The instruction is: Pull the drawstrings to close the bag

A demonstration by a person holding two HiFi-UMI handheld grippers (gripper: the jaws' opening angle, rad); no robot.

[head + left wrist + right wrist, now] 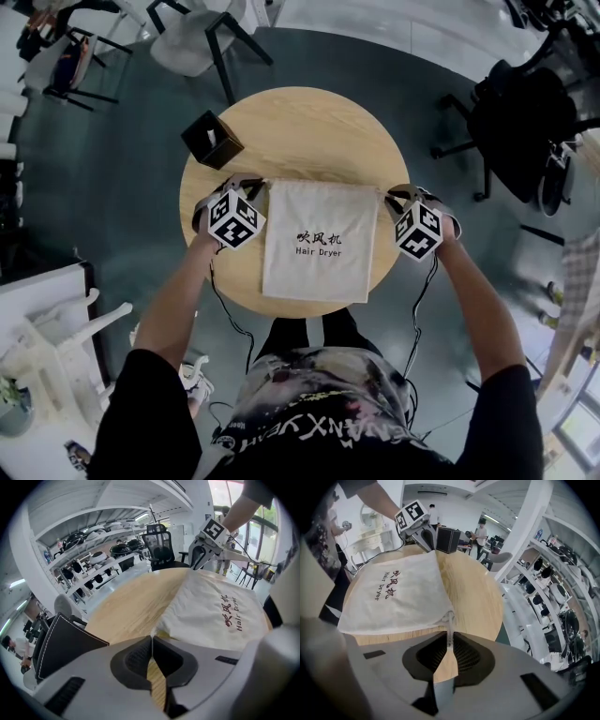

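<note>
A white cloth bag (314, 239) printed "Hair Dryer" lies flat on the round wooden table (300, 131), its mouth at the far edge. At the bag's far left corner my left gripper (255, 184) is shut on the thin white drawstring (153, 633). My right gripper (390, 195) is at the far right corner, shut on the other drawstring (449, 629), which runs from the bag's corner (446, 615) in between the pads. In the left gripper view the bag (215, 611) stretches across to the right gripper (199, 557). In the right gripper view the bag (398, 592) reaches to the left gripper (423, 534).
A black box (212, 139) stands on the table's far left edge, just beyond the left gripper. Chairs (202, 37) and an office chair (516, 122) stand on the floor beyond the table. White furniture (47, 366) is at the near left. Cables hang from both grippers.
</note>
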